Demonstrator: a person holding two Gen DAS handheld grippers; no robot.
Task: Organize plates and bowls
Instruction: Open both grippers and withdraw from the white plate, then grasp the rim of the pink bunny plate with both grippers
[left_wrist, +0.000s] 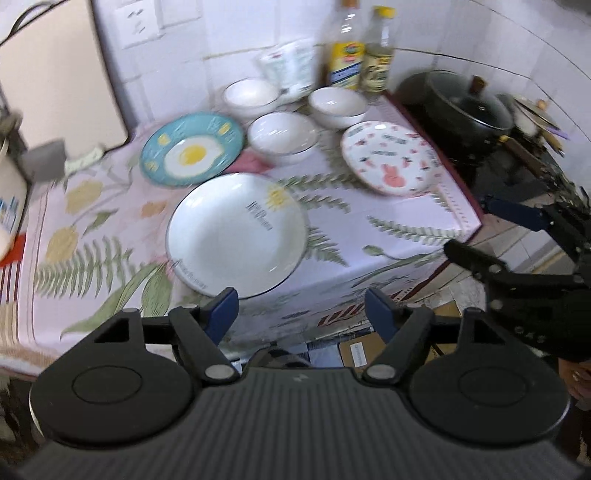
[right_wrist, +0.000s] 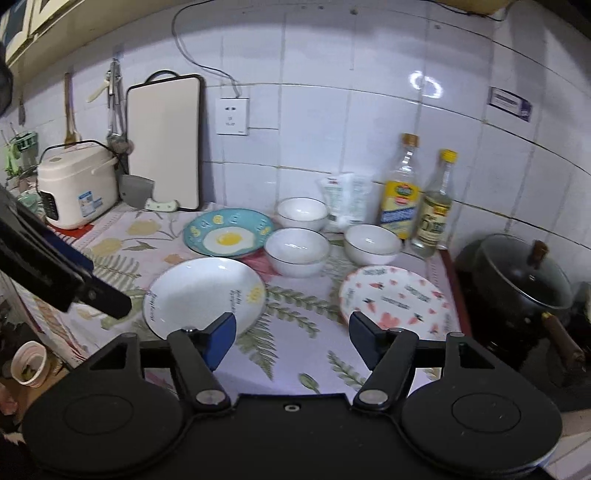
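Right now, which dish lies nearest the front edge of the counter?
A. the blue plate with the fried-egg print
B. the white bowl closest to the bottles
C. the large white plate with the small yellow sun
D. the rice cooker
C: the large white plate lies in front of the fried-egg plate and the three white bowls, closest to the camera in both wrist views.

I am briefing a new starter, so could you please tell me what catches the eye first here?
The fried-egg plate stands out at the back left of the floral cloth, and the carrot-print plate at its right edge. Three white bowls cluster between them, behind a large white plate.
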